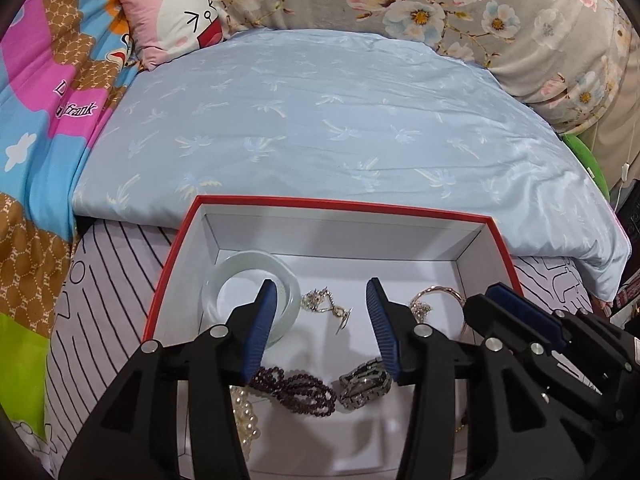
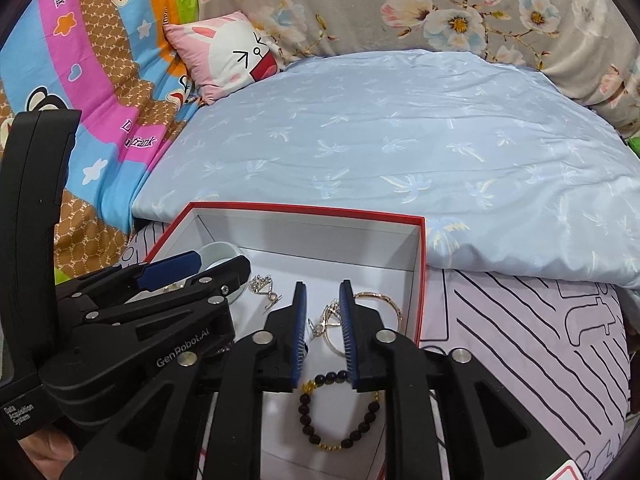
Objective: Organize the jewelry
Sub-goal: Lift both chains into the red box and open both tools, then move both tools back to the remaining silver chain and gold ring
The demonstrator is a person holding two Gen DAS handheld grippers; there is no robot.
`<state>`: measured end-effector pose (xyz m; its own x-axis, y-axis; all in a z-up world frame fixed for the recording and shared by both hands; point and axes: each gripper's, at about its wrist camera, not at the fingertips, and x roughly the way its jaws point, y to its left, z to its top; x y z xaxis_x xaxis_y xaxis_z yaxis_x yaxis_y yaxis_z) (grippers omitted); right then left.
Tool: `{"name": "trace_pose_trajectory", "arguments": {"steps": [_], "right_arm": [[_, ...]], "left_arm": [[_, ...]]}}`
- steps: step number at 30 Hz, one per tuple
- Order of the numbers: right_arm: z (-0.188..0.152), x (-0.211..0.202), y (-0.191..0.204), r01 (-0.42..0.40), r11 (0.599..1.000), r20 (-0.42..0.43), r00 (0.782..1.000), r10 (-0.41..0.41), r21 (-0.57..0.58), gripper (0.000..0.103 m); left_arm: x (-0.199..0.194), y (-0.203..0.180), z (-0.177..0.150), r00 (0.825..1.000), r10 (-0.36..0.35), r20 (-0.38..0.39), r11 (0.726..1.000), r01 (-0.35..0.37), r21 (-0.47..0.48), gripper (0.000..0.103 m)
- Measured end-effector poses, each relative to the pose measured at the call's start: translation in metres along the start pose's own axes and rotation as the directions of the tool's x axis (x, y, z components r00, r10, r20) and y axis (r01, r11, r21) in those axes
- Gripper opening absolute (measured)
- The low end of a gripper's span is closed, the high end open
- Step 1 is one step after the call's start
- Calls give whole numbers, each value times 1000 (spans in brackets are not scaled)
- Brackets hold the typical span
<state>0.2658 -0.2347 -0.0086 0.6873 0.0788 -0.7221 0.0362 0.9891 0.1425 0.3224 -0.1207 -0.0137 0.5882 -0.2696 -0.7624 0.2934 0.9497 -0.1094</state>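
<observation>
A red-rimmed white box (image 1: 340, 204) (image 2: 420, 280) on the bed holds jewelry. In the left wrist view I see a pale jade bangle (image 1: 224, 280), a silver necklace (image 1: 324, 304), a dark purple bead strand (image 1: 304, 392), a pearl strand (image 1: 246, 420), a metal link bracelet (image 1: 364, 386) and a gold bangle (image 1: 440, 296). My left gripper (image 1: 322, 292) is open and empty over the box. My right gripper (image 2: 322, 292) is open with a narrow gap, above gold rings (image 2: 330, 320). A dark bead bracelet (image 2: 340, 412) lies below it.
A light blue quilt (image 1: 320, 128) lies behind the box. A pink rabbit cushion (image 1: 176, 16) and a colourful blanket (image 1: 40, 120) are at the left. Floral bedding (image 1: 480, 12) runs along the back. A striped lilac sheet (image 2: 520, 340) lies under the box.
</observation>
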Motion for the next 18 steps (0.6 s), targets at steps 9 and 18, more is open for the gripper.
{"name": "trace_pose_trajectory", "arguments": {"steps": [9, 18], "right_arm": [[-30, -50, 11, 1, 1000, 42, 999, 1, -31, 31], [-88, -92, 12, 28, 1000, 25, 999, -28, -3, 35]], "left_arm": [[-50, 11, -28, 999, 4, 46, 1000, -5, 8, 47], [-95, 35, -80, 998, 46, 53, 999, -46, 1, 54]]}}
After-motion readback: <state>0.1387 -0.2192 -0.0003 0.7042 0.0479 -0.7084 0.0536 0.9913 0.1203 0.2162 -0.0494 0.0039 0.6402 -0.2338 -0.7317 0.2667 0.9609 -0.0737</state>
